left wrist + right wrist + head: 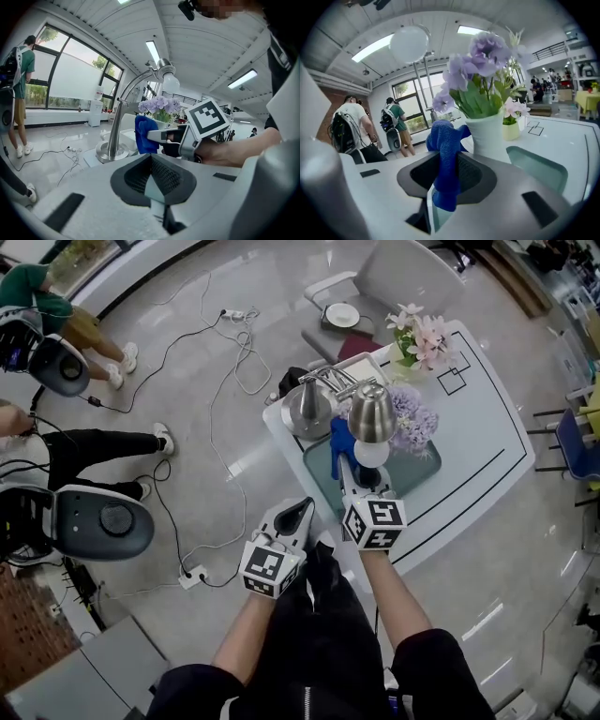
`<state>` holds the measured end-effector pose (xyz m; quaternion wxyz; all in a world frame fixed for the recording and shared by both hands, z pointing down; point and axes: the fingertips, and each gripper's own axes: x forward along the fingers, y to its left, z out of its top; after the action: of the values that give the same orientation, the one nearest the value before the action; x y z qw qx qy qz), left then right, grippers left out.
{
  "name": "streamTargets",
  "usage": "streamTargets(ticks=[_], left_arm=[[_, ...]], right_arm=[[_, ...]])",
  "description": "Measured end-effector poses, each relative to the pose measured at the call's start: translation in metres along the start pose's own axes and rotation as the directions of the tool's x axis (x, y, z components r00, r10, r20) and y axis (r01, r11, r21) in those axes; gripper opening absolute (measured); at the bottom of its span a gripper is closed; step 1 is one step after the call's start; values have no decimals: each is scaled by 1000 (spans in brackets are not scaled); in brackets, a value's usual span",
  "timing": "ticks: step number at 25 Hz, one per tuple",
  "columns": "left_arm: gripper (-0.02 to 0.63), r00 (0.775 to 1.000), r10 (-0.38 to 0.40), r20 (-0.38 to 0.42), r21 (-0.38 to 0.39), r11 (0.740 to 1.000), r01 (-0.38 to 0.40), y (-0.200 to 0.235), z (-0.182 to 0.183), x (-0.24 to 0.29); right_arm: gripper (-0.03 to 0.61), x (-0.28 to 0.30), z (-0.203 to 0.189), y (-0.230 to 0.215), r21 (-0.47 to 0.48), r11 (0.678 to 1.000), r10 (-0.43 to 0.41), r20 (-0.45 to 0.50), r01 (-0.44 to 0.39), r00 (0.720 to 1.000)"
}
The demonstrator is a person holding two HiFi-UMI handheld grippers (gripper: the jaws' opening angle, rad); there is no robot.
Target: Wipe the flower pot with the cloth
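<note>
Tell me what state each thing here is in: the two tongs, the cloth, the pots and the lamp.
Left tongs: shut, holding nothing.
Right tongs: shut on the blue cloth.
Blue cloth: bunched, sticking out past the tips.
Flower pot: upright, purple flowers in it, not gripped.
Small pot: upright, pink flowers in it.
Lamp: standing; lit or not, cannot tell.
</note>
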<state>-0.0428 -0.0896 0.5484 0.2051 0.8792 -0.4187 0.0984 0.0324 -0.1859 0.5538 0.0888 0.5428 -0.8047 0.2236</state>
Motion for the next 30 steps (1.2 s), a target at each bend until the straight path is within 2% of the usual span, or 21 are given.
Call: streamTargets(ticks=[5, 10, 13, 18, 20, 25, 28, 30], left_arm=[[6, 1000, 13, -3, -5, 1000, -13, 13, 0, -6], [6, 1000, 18, -1, 0, 1000, -18, 21, 3, -8], [6, 1000, 20, -4, 8, 1000, -19, 20, 6, -10], [6, 1000, -4, -1, 24, 1000, 4, 4, 8, -4], [6, 1000, -27, 6, 36, 999, 27, -7, 11, -1], [6, 995, -101, 2, 77, 992, 100, -45, 21, 2], [6, 987, -159, -21, 120, 980, 161, -66, 22, 6], [6, 982, -188, -30, 134, 973, 190, -75, 24, 9]], right_arm=[[97, 20, -34, -14, 87, 993, -73, -86, 81, 994], [97, 23, -69, -20, 69, 993, -84, -172, 97, 981], [98, 19, -77, -19, 75, 994, -65, -196, 81, 978], [98, -18, -50, -8, 37, 999, 24, -120, -20, 992], [98, -44, -36, -6, 23, 999, 37, -96, -35, 995], [98, -113, -27, -10, 42, 999, 13, -62, -11, 998], [97, -141, -23, -9, 13, 1000, -7, -32, 8, 999], [98, -153, -17, -13, 27, 999, -37, -14, 37, 999]])
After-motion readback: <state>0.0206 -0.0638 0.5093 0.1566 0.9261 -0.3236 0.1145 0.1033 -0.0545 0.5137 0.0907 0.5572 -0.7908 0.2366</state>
